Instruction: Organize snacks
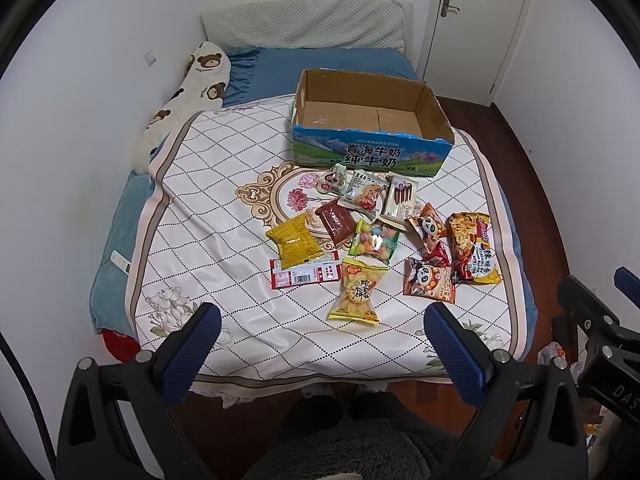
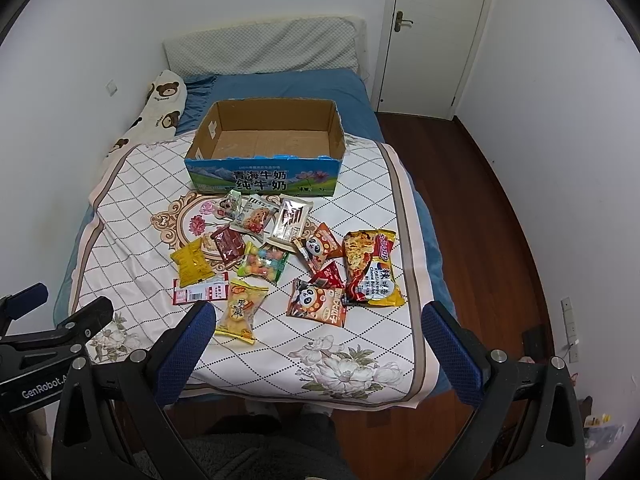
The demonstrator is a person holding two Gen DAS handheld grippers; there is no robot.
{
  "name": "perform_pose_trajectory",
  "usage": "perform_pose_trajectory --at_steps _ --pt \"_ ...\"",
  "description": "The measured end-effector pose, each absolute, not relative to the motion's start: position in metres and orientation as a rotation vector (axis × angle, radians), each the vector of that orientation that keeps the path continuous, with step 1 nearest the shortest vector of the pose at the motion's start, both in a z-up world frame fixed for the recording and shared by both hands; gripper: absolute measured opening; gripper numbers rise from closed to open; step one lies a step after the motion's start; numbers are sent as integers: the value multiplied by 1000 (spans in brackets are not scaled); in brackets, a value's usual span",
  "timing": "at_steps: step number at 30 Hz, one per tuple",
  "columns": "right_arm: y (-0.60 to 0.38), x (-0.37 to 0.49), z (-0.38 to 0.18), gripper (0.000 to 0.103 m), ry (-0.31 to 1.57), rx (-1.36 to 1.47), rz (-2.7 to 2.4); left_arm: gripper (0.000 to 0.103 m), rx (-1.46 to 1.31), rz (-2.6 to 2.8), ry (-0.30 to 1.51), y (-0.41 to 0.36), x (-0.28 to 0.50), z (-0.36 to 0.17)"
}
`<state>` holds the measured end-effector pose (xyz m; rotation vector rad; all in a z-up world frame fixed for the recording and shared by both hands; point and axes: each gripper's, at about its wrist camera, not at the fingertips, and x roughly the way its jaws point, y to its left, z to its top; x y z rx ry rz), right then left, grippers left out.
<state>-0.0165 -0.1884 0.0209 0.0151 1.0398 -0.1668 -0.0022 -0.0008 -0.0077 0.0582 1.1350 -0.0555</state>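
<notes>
Fingers [image 2: 452, 348] spread wide above snacks [image 2: 280, 264] fronting empty box [image 2: 264, 176].

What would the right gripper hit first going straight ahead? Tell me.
Likely the bedspread, near the panda packet. The right gripper is open, empty and points down at the bed short of the box. Depth is unclear in the fisheye view.

We look from two wrist cameras held at the foot of the bed [image 1: 120, 216], both raised and tilted down toward the headboard wall. Our left view sits slightly left, our right view slightly right. Both stand back and share the cardboard box [image 1: 370, 152] and scattered snacks [image 2: 280, 264].
</notes>
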Motion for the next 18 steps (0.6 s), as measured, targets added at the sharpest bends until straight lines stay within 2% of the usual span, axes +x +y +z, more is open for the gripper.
perform_pose_trajectory --at_steps 18 --pt "-190 -15 23 103 1038 17 -163 103 54 -53 1131 4 3 -3"
